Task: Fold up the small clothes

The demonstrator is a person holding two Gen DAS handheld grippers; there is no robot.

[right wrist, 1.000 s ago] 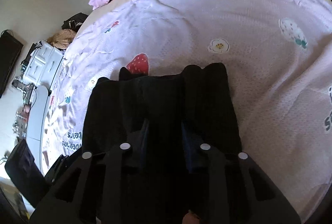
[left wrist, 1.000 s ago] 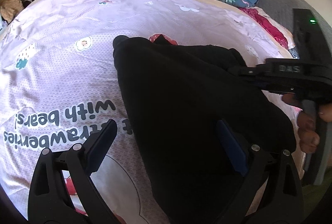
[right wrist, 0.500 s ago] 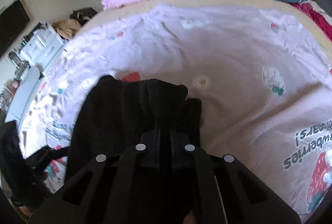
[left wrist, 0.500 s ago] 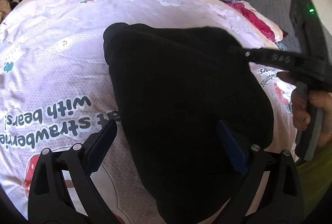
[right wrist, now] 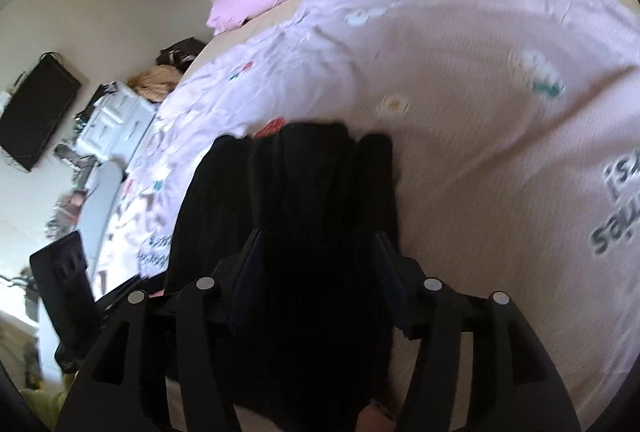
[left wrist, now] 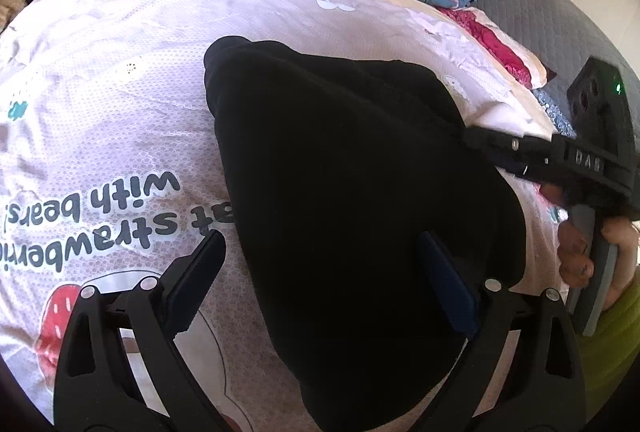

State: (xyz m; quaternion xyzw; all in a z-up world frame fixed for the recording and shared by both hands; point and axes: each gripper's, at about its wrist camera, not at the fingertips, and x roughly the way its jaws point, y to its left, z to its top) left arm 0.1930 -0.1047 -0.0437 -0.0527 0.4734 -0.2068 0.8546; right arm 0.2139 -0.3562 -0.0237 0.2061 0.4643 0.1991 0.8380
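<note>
One pink printed bedspread (left wrist: 120,120) fills both views, and on it the black knitted garment (left wrist: 340,200) lies folded, from centre frame to the lower edge of the left wrist view. The left gripper (left wrist: 320,284) stands wide, its pads clear of the cloth, straddling the garment's near end. The right gripper (right wrist: 316,272) is opening, with cloth between the pads but no longer pinched. To finish this fold well, I judge it should open fully, then draw straight back so no layer drags along.
</note>
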